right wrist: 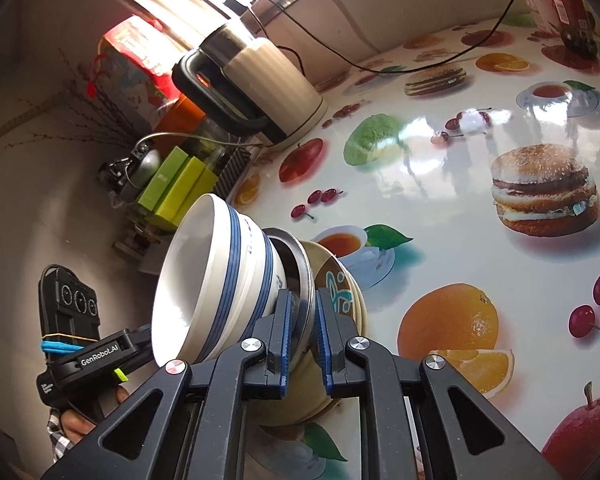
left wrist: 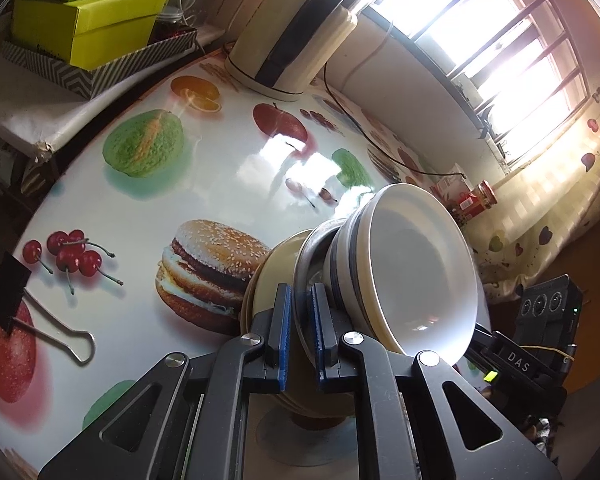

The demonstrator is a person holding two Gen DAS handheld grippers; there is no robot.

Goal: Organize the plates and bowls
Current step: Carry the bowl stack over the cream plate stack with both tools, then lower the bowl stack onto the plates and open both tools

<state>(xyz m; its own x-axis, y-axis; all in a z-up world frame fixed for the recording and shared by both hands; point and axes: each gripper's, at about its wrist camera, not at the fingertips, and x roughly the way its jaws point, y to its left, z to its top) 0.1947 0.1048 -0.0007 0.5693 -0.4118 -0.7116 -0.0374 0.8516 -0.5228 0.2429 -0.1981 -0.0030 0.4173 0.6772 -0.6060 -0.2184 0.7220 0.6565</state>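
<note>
The black gripper body [left wrist: 516, 356] seen just right of the white bowl [left wrist: 416, 276] carries the white letters "DAS". In the right wrist view, the other gripper's black body [right wrist: 98, 356], just left of the bowl, reads "GenRobot.AI". Smaller print below it is illegible.

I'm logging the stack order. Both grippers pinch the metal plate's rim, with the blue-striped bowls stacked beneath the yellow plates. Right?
Not quite. The blue-striped bowls sit on top of the metal plate, and the yellow plates lie beneath it, as the right wrist view shows. The left gripper and right gripper do pinch the metal rim.
</note>
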